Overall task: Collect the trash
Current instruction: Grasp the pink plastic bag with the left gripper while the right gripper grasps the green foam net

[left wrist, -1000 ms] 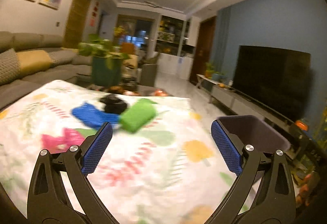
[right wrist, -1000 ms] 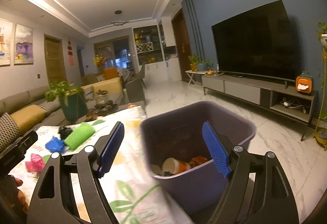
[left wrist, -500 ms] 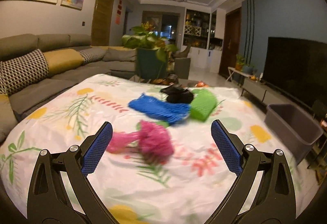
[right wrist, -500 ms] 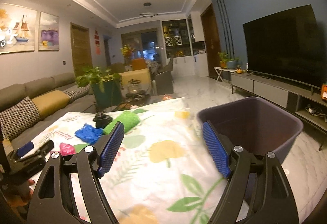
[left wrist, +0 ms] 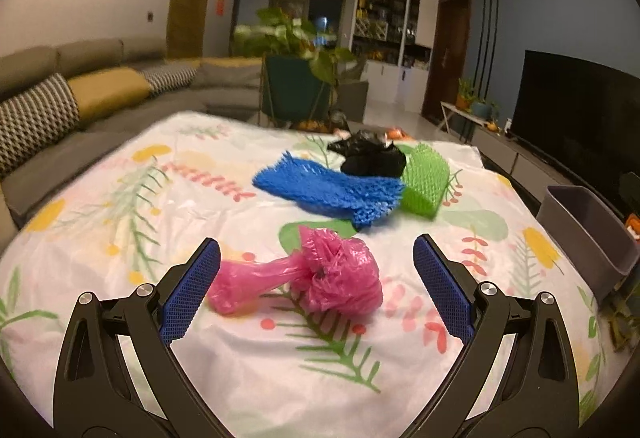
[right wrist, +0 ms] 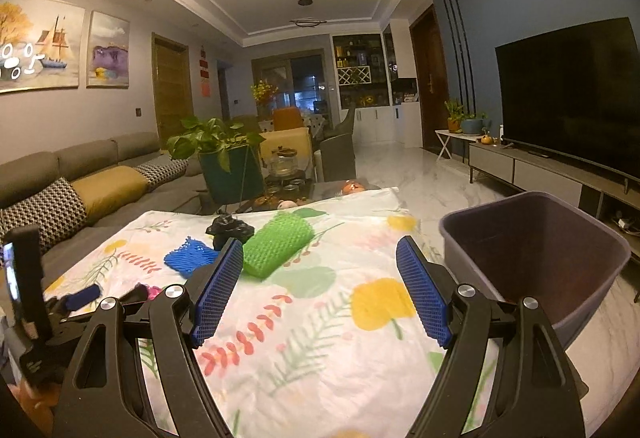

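In the left wrist view, the left gripper (left wrist: 316,274) stands wide open and holds nothing. The pink bag (left wrist: 316,280) lies on the floral cloth (left wrist: 120,198) between the 2 jaws, apart from both. Beyond it are the blue net (left wrist: 328,192), black bag (left wrist: 370,156) and green net (left wrist: 424,180).

In the right wrist view, the right gripper (right wrist: 320,278) is wide open and empty above the cloth. The grey bin (right wrist: 536,258) stands just outside the right jaw.

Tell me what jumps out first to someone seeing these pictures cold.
The crumpled pink plastic bag grabs the eye, lying on the floral tablecloth right between the open left tongs. Behind it cluster a blue foam net, a black bag and a green foam net. The grey bin stands off the table's right edge.
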Demonstrator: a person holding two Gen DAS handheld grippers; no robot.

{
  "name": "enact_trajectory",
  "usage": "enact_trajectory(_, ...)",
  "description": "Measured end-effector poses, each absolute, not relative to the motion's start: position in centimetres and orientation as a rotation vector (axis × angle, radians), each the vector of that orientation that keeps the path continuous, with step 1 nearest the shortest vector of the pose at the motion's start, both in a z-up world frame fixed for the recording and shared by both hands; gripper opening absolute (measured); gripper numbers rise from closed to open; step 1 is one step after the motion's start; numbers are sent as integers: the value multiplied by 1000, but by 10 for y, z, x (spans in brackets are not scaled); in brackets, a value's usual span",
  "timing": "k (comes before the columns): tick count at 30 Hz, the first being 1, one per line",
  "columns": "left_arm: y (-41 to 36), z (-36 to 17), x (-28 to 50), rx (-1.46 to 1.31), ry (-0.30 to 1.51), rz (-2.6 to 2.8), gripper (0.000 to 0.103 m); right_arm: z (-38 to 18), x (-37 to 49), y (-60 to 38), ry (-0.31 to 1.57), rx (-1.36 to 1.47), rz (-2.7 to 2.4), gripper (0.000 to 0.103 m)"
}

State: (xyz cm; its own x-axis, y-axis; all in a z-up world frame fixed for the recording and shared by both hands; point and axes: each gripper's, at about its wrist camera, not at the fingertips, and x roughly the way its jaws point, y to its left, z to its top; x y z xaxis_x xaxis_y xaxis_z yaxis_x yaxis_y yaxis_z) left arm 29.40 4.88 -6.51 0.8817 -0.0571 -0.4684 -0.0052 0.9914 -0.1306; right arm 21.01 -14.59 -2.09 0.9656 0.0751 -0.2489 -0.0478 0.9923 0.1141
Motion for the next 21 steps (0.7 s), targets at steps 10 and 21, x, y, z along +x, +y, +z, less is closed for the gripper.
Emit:
enact_trajectory(10, 59, -93, 332, -200, 674, -128, 52, -24, 251, -113, 284, 89, 97, 77)
enact_trajectory(21, 72, -61, 326, -207, 580, -144, 29, -32, 297, -86, 348, 54, 98, 77)
